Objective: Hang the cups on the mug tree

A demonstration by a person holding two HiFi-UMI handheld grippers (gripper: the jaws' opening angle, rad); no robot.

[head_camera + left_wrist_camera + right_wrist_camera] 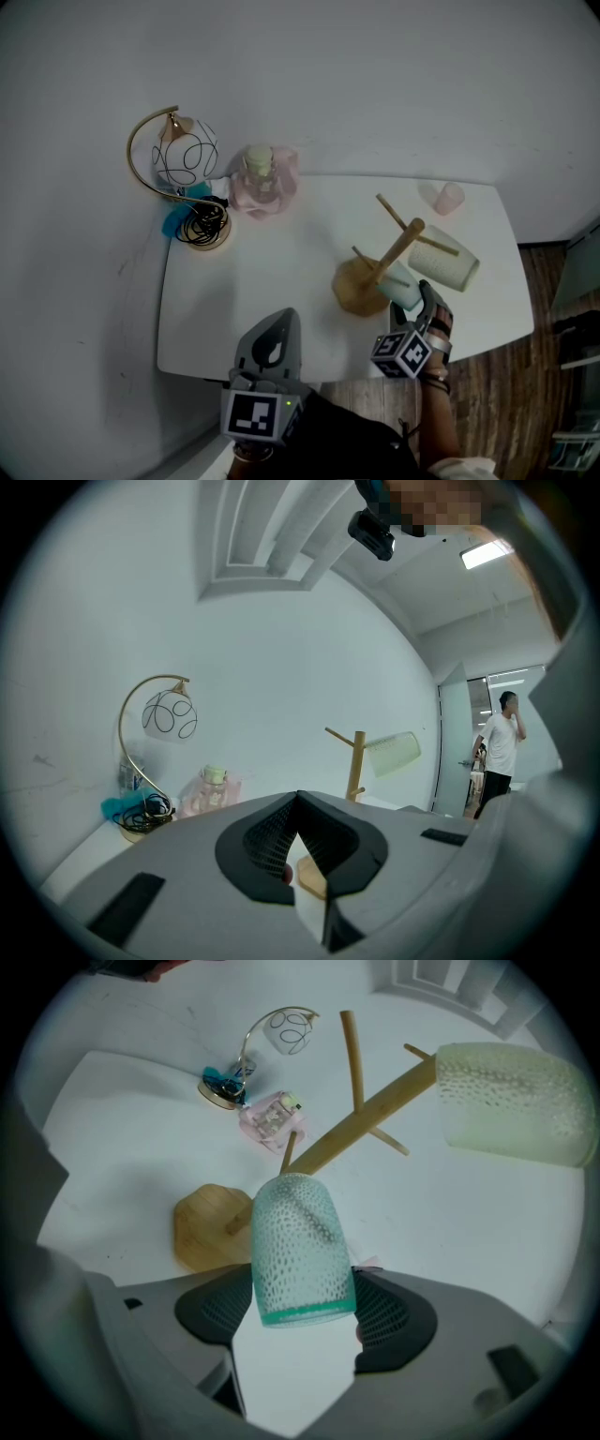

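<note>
A wooden mug tree (pixel 398 246) stands on the white table (pixel 244 281), right of centre. A cream dotted cup (pixel 445 258) hangs on its right peg, seen also in the right gripper view as the cream cup (pixel 511 1101). A teal dotted cup (pixel 300 1241) hangs upside down on a low peg above the tree's base (pixel 206 1232). My right gripper (pixel 305 1312) straddles the teal cup's rim; its pads stand just off the sides, open. A pink cup (pixel 449 197) sits on the table behind the tree. My left gripper (pixel 277 328) hovers at the front edge, shut and empty.
A gold arc lamp (pixel 178 155) with a coiled cable (pixel 202 228) and a pink bottle (pixel 262 180) stand at the table's back left. The wall runs behind the table. Wooden floor (pixel 487 384) lies to the right. A person (pixel 502 747) stands far off by a doorway.
</note>
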